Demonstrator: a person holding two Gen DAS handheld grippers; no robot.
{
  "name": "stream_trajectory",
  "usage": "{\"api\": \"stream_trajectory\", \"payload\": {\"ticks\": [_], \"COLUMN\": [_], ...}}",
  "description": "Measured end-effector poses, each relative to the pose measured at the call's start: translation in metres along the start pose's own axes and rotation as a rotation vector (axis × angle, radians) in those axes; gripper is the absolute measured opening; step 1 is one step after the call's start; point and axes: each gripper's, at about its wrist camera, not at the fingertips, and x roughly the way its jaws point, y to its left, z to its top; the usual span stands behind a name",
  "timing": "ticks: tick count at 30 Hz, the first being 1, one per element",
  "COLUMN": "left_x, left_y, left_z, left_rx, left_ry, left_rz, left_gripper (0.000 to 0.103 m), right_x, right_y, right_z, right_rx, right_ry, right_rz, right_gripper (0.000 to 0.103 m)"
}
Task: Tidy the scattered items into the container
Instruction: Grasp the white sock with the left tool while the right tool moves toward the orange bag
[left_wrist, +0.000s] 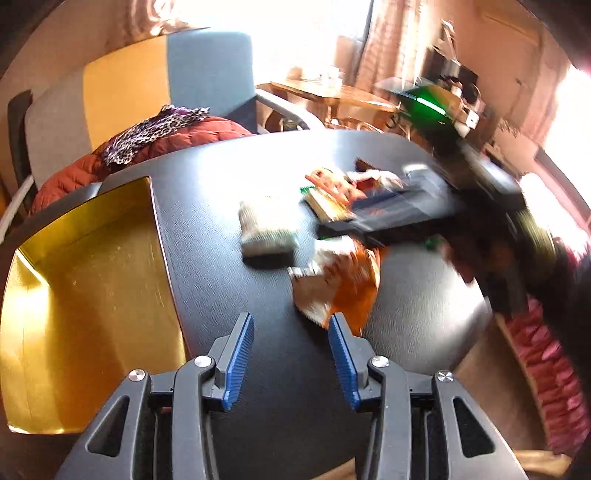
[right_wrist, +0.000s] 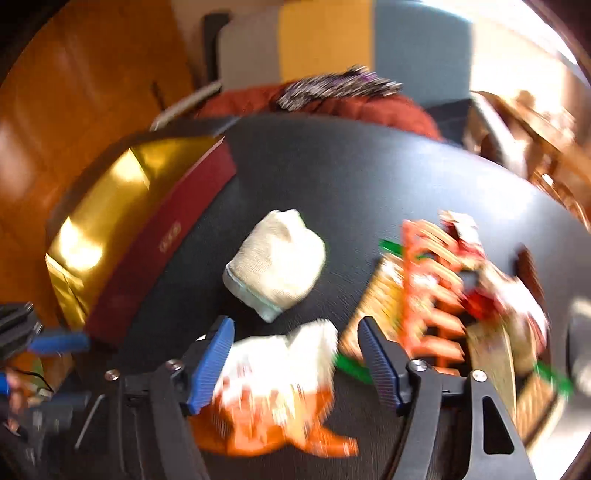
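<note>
A box with a gold inside (left_wrist: 85, 295) and dark red outer wall (right_wrist: 166, 236) sits at the table's left. An orange and white snack packet (left_wrist: 340, 280) lies on the black table (left_wrist: 288, 177). My left gripper (left_wrist: 291, 328) is open and empty, just short of it. My right gripper (right_wrist: 295, 339) is open, its jaws either side of the same packet (right_wrist: 280, 384), above it. A folded cream glove (left_wrist: 266, 229) lies beyond, also in the right wrist view (right_wrist: 277, 258). More packets (right_wrist: 443, 288) lie in a pile at the right.
A rust-red jacket with a leopard-print cloth (left_wrist: 155, 133) lies on the chair behind the table. A wooden side table (left_wrist: 332, 92) stands farther back. The right gripper's body (left_wrist: 424, 206) crosses the left view, blurred.
</note>
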Motion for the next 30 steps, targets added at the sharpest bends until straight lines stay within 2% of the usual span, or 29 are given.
{"api": "stream_trajectory", "payload": {"ticks": [2, 5, 9, 13, 22, 26, 30], "left_x": [0.0, 0.007, 0.03, 0.061, 0.106, 0.126, 0.134], "left_y": [0.005, 0.007, 0.01, 0.012, 0.006, 0.012, 0.016], "left_z": [0.018, 0.046, 0.072, 0.084, 0.093, 0.093, 0.095], "left_rx": [-0.024, -0.042, -0.075, -0.09, -0.061, -0.087, -0.103], "left_ry": [-0.008, -0.013, 0.011, 0.063, 0.133, 0.179, 0.177], "left_rz": [-0.029, -0.057, -0.062, -0.042, 0.008, 0.031, 0.042], "left_gripper": [0.048, 0.049, 0.049, 0.049, 0.049, 0.049, 0.049], "right_x": [-0.017, -0.035, -0.048, -0.049, -0.022, -0.019, -0.008], "right_y": [-0.006, 0.004, 0.01, 0.014, 0.024, 0.027, 0.03], "right_z": [-0.016, -0.051, -0.099, -0.125, -0.139, -0.143, -0.141], "right_rx": [0.063, 0.134, 0.199, 0.215, 0.237, 0.249, 0.25], "right_ry": [-0.05, -0.086, -0.084, -0.073, -0.108, -0.138, -0.155], "right_rz": [-0.007, -0.022, -0.039, -0.085, -0.185, -0.194, -0.203], "right_gripper": [0.08, 0.083, 0.084, 0.084, 0.085, 0.09, 0.1]}}
